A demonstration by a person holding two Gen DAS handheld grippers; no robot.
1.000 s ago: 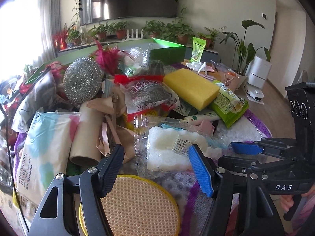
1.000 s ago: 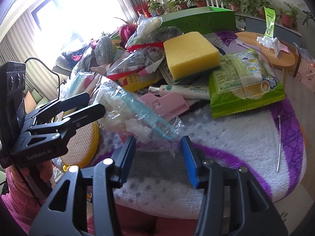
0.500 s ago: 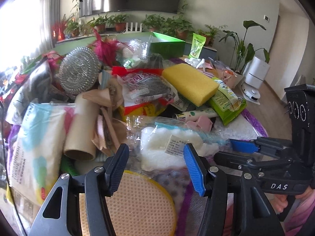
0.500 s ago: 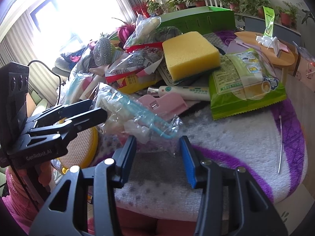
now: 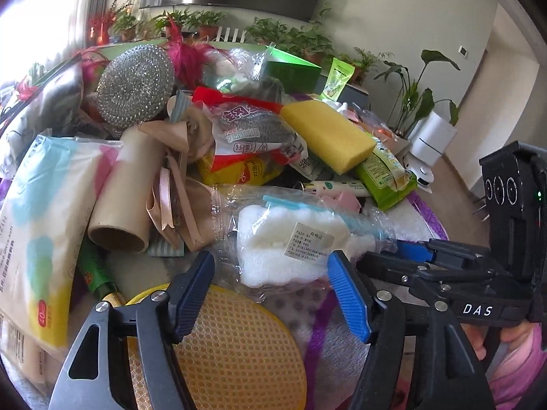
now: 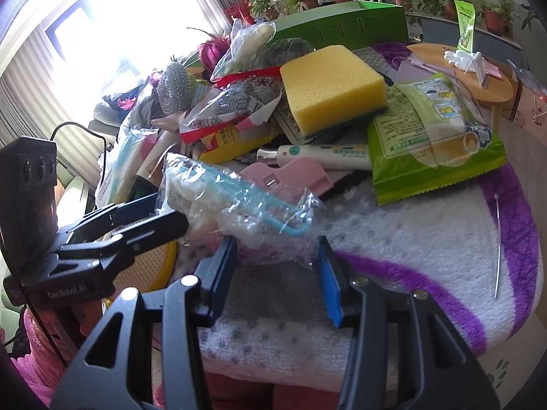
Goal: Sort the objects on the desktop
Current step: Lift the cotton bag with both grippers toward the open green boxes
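Note:
A clear plastic bag with a white sponge brush and blue handle (image 5: 290,239) lies at the near edge of a heap of items. My left gripper (image 5: 270,273) is open, its jaws on either side of the bag's near end, above a round yellow mesh pad (image 5: 236,352). My right gripper (image 6: 277,256) is open, its jaws around the bag's other end (image 6: 239,205), near the blue handle loop. In the left wrist view the right gripper (image 5: 410,253) reaches in from the right.
The heap holds a yellow sponge (image 6: 331,85), a steel scourer (image 5: 135,83), a cardboard tube (image 5: 126,191), a tissue pack (image 5: 41,225), a green snack bag (image 6: 434,140), a white tube (image 6: 324,155) and a pink clip (image 6: 290,174). A purple-white fleece (image 6: 427,239) covers the table.
Both grippers have moved forward onto the bagged brush, and the gap between each pair of jaws has narrowed slightly around the bag.

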